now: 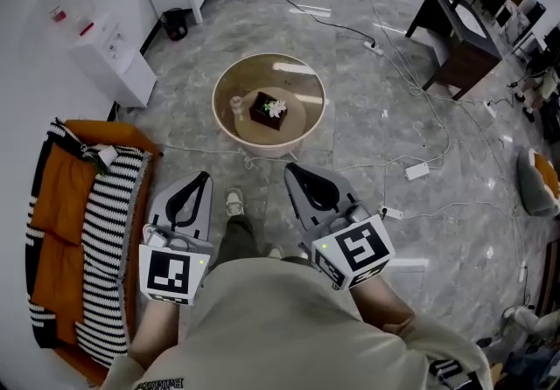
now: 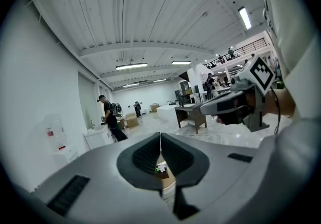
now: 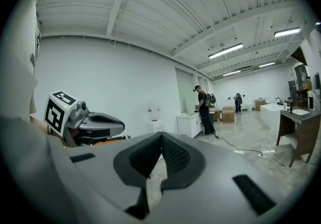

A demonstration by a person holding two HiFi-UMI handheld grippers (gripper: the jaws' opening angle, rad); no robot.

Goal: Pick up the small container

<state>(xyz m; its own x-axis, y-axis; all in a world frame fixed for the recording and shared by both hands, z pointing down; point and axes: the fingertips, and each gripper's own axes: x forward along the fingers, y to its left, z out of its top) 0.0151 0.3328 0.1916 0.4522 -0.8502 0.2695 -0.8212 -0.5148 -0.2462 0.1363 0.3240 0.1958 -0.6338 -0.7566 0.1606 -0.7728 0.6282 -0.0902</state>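
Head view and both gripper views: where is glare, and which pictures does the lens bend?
Head view: sharp, with white lamp glare on the round table and the floor. Left gripper view and right gripper view: strong fisheye bend, black corners, curved ceiling beams.

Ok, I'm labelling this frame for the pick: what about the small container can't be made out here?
Head view: small container on the round table is too small to tell lid or contents.
Left gripper view: the shut left gripper hides it; only the dark box peeks through.
Right gripper view: no table shows past the shut right gripper.
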